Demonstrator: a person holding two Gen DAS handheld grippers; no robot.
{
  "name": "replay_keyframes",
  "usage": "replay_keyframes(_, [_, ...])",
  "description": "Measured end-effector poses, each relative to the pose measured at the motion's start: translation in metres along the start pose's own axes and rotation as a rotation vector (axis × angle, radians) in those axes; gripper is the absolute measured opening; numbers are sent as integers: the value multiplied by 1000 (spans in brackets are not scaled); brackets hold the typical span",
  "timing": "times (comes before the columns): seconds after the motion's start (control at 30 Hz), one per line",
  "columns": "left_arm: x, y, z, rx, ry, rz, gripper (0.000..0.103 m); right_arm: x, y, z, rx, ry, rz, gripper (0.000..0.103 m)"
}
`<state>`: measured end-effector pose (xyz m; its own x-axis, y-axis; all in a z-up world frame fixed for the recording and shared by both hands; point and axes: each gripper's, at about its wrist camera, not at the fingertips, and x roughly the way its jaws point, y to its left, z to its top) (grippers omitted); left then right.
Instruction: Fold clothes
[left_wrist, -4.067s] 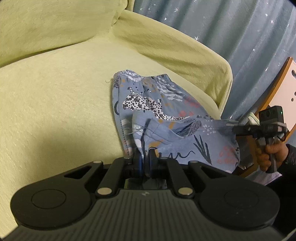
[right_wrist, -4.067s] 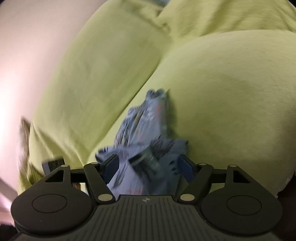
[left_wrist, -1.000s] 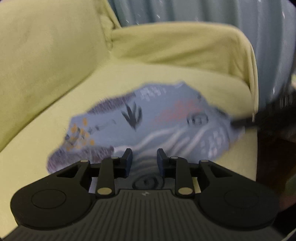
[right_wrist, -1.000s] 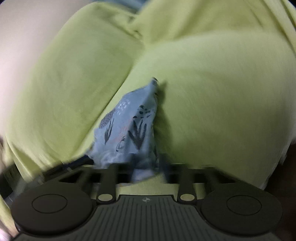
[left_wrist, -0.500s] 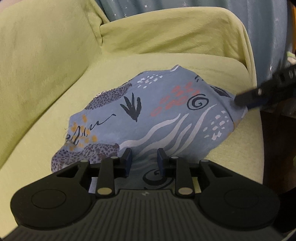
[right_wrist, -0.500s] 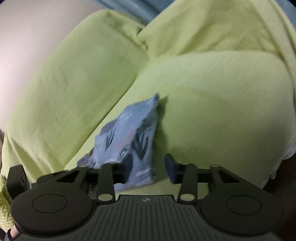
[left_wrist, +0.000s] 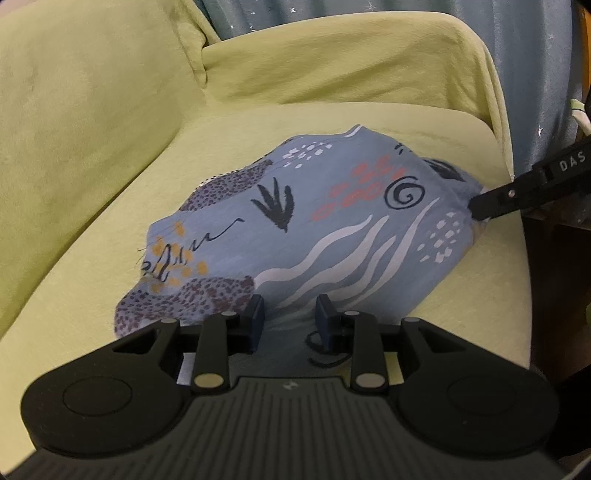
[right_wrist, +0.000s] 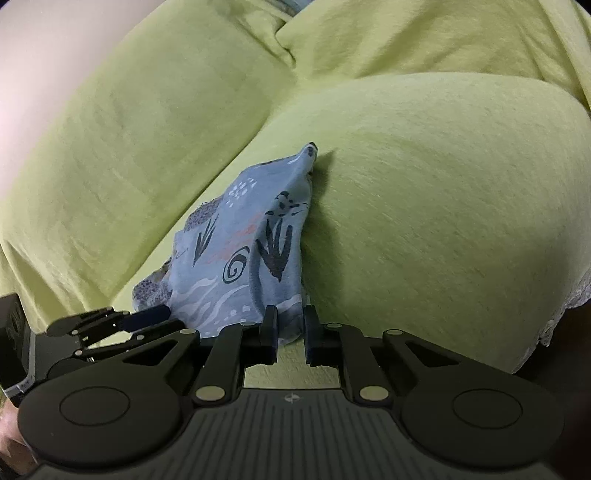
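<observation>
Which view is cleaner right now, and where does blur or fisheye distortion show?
Left wrist view: sharp on the folded garment, print crisp; fisheye bows the sofa arm and seat edges; dim, even light. Right wrist view: softer, slight smear on the sofa weave; garment print readable; pale washed-out patch at upper left.

Home, living rm or bedroom by looks. Soft yellow-green sofa (left_wrist: 110, 110) w/ plump seat cushion, padded back & armrest (left_wrist: 351, 62). Blue-grey curtain (left_wrist: 532, 74) w/ small white stars hangs right behind it. Wooden furniture edge (left_wrist: 585, 44) at far right. Patterned blue kids' garment (left_wrist: 314, 229) lies on seat.
</observation>
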<state>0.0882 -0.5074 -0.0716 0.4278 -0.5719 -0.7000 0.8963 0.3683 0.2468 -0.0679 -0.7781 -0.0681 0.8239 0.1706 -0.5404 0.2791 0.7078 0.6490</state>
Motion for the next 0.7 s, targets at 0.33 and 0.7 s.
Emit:
replay_keyframes(0.33, [-14, -5, -9, 177, 4, 114, 27, -14, 38, -13, -346, -96, -308, 21])
replay_keyframes(0.7, [-23, -66, -45, 698, -117, 127, 35, 8, 110, -68, -1077, -47, -377, 21])
